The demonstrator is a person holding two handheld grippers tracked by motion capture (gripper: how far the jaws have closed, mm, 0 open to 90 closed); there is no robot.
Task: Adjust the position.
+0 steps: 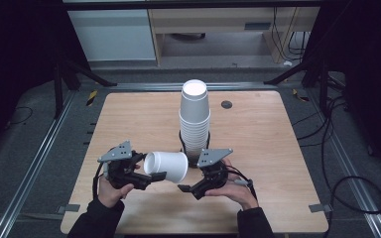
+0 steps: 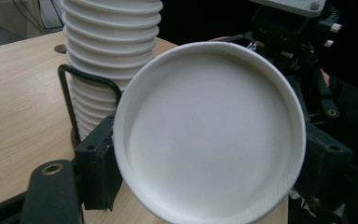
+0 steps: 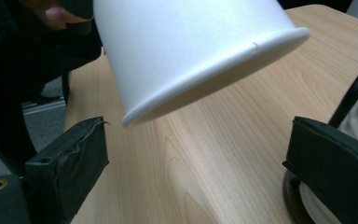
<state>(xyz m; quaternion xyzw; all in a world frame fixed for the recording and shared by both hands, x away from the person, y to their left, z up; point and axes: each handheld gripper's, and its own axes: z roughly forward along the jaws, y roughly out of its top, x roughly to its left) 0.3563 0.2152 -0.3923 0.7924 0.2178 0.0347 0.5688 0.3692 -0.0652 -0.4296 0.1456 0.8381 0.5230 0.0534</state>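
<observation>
White paper cup (image 1: 166,166), light and easily crushed, sits sideways in the left gripper (image 1: 151,177); grip gently near its base. Right gripper (image 1: 186,188) jaws stand apart, holding nothing.

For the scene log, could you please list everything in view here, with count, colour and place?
cup: one, white, on its side, held off the table near the front.
cup stack: one, white, upright in a black wire holder, table centre.
table: one, light wood.
disc: one, dark, on the table behind the stack.
cables: several, black, on the floor at right.
left gripper: black, shut on the cup.
right gripper: black, jaws open, just right of the cup.
hands: two, dark sleeves, at the front edge.
</observation>
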